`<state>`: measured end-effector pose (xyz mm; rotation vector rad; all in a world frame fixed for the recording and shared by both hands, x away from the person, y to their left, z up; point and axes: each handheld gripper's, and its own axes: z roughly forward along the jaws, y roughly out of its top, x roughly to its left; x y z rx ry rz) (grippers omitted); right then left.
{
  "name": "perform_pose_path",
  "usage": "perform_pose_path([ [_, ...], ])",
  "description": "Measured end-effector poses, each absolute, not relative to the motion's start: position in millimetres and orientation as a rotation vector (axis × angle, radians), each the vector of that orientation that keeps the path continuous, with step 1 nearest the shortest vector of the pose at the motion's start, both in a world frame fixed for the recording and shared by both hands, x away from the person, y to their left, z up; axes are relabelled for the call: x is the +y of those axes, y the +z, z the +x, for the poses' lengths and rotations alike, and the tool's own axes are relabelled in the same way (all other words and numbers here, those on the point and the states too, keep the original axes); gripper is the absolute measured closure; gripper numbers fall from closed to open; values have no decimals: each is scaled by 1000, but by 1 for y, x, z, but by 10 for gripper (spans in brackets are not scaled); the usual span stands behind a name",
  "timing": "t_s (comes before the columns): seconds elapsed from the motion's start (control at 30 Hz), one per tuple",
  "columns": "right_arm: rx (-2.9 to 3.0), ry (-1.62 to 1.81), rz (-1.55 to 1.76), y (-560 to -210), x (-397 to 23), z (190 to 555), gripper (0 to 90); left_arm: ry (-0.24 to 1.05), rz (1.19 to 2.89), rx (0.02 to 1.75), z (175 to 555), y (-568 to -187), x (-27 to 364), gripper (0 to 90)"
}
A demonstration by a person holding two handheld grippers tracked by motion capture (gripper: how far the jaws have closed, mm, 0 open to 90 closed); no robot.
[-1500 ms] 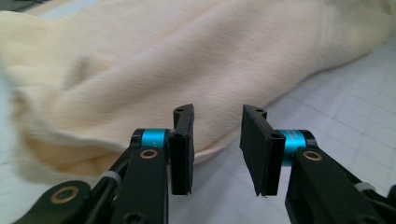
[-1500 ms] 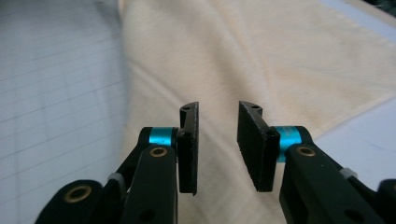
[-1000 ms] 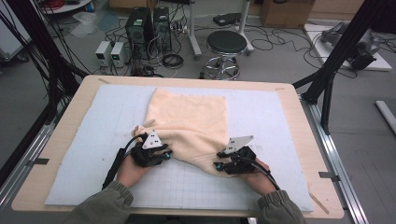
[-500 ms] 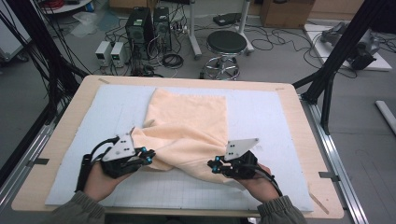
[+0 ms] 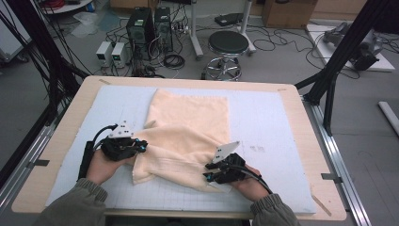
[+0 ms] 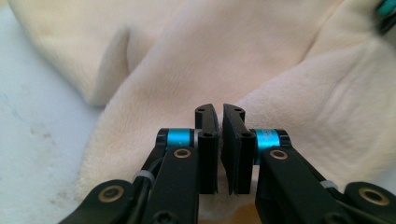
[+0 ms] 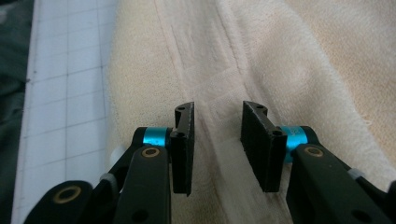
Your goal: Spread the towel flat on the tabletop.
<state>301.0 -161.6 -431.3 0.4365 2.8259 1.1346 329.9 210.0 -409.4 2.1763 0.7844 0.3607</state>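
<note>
The cream towel (image 5: 188, 136) is lying on the pale grid mat (image 5: 273, 122) that's covering the wooden table (image 5: 301, 101), roughly mid-mat. Its far half is lying flat toward the far edge; the near half is bunched and folded over w/ a thick fold running diagonally toward the near right.

The left gripper (image 5: 139, 147) is sitting at the towel's left edge, closer to the table's left side. In the left gripper view (image 6: 219, 140) its jaws are pretty much closed, just a sliver of gap, and I'm not seeing any cloth pinched between them; towel is lying right behind the tips.

The right gripper (image 5: 210, 175) is parked at the towel's near right corner, close to the table's near edge. In the right gripper view (image 7: 217, 144) the jaws are standing apart, having just been opening, w/ the towel's hemmed band running under the gap, pads not pressing on it afaict.

Both hands are coming in from the near edge, green sleeves showing.
</note>
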Motion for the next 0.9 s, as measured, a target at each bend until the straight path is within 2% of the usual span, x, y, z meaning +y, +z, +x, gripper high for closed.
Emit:
perform_pose_path([
  [0.07, 2837, 1163, 451, -432, -164, 303, 650, 349, 2181, 796, 331, -414, 211, 805],
  [0.27, 2783, 1217, 434, -423, -174, 299, 630, 367, 2104, 765, 317, -395, 222, 633],
  [0.37, 2756, 1211, 441, -417, -183, 298, 606, 304, 2096, 717, 307, -388, 226, 554],
  [0.5, 2784, 1190, 465, -423, -191, 297, 574, 235, 2170, 651, 297, -403, 223, 513],
  [0.6, 2807, 1143, 462, -432, -189, 296, 587, 190, 2225, 671, 298, -423, 221, 524],
  [0.8, 2763, 1122, 481, -434, -190, 298, 866, 257, 2234, 645, 294, -433, 219, 714],
  [0.83, 2784, 1128, 487, -435, -189, 298, 896, 268, 2238, 636, 292, -433, 218, 758],
  [0.9, 2790, 1116, 463, -435, -186, 296, 897, 289, 2255, 623, 289, -430, 216, 795],
])
